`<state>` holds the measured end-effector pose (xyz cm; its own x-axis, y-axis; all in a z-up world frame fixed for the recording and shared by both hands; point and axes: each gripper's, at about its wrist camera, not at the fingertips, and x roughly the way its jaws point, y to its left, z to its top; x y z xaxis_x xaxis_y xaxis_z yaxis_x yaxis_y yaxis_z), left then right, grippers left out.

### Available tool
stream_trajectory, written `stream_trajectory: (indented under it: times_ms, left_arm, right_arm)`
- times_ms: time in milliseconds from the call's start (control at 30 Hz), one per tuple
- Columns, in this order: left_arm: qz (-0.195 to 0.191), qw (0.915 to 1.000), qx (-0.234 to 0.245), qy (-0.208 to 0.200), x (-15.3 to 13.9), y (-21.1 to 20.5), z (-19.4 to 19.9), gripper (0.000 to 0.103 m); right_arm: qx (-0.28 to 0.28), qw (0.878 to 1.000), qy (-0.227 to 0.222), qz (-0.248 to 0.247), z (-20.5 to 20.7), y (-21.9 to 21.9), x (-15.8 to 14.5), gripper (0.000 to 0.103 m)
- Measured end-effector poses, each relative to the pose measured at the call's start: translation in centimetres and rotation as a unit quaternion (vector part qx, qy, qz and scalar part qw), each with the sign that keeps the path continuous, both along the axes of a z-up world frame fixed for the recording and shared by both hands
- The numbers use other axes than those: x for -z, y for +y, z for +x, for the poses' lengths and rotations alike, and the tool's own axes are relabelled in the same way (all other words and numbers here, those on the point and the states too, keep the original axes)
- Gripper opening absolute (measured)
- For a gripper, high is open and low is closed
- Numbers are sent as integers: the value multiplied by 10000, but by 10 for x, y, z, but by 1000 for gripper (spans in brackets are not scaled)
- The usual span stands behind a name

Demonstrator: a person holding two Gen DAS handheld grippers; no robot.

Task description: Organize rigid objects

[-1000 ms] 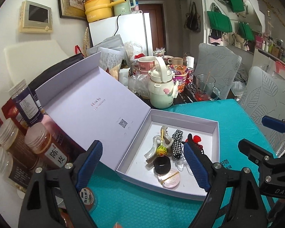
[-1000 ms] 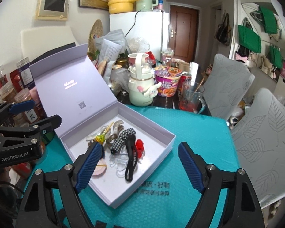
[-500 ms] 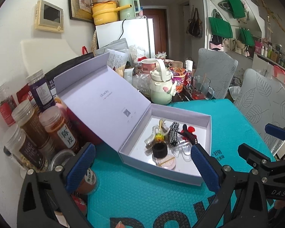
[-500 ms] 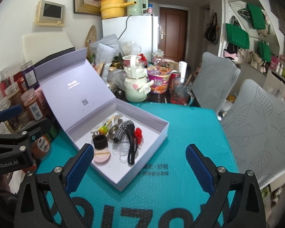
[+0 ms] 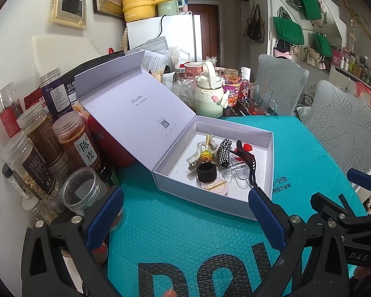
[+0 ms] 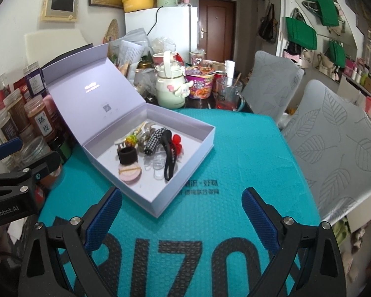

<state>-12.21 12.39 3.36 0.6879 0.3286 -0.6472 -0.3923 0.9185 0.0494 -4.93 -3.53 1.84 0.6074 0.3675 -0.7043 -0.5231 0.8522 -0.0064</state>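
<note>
Cluttered counter (image 6: 247, 153) under teal mat, lilac box (image 6: 185, 133) open with hair clips (image 6: 169, 153) inside. Left tongs (image 5: 185, 212) and right tongs (image 6: 181, 212) both apart, empty, near box. Risk: knocking glass jars (image 5: 84, 193) just beside, or tipping raised lid (image 5: 136, 106).

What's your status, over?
Left tongs open, empty. Right tongs open, empty. Lavender box lid up, hair clips inside. Nothing blocking.

Even indoor light, fisheye-warped edges
</note>
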Motion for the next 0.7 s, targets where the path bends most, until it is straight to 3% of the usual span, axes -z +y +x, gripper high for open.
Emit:
stream_trajectory:
  times_ms: [700]
  left_arm:
    - [-104,9999,14,44,3,-1,-4,103]
  right_arm:
    - [-46,10000,-9,-87,-6,3,0,99]
